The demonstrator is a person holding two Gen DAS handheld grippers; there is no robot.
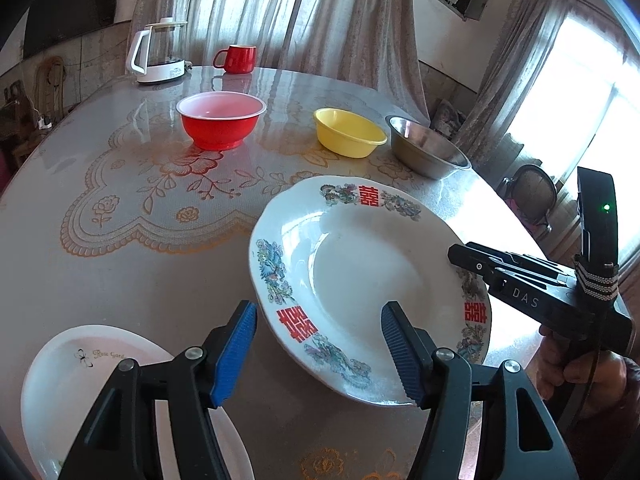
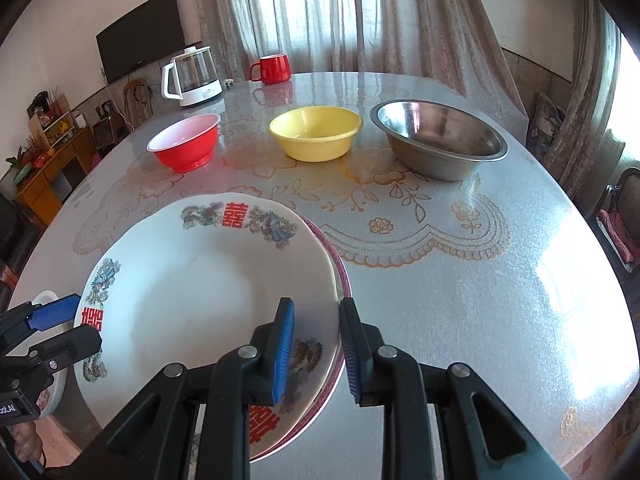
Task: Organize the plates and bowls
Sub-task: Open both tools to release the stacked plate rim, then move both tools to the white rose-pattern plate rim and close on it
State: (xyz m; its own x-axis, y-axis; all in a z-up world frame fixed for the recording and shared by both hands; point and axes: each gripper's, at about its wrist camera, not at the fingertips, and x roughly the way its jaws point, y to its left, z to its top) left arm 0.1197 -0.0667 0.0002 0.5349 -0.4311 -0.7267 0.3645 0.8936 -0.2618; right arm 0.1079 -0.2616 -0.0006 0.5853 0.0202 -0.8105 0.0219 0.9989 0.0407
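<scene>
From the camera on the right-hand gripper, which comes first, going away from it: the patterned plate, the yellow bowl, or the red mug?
Going away from the right gripper:
1. Patterned plate, right at the fingers, its rim between them.
2. Yellow bowl, mid-table, straight ahead.
3. Red mug, at the far edge by the curtains.

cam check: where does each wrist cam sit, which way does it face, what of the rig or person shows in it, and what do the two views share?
Left wrist: behind the left gripper, angled down over the table at the patterned plate; right gripper and a hand at right.
Right wrist: behind the right gripper, angled down at the patterned plate's right rim, which sits between its jaws; left gripper at left edge.
Shared: patterned plate, red bowl, yellow bowl, steel bowl, kettle, mug.
</scene>
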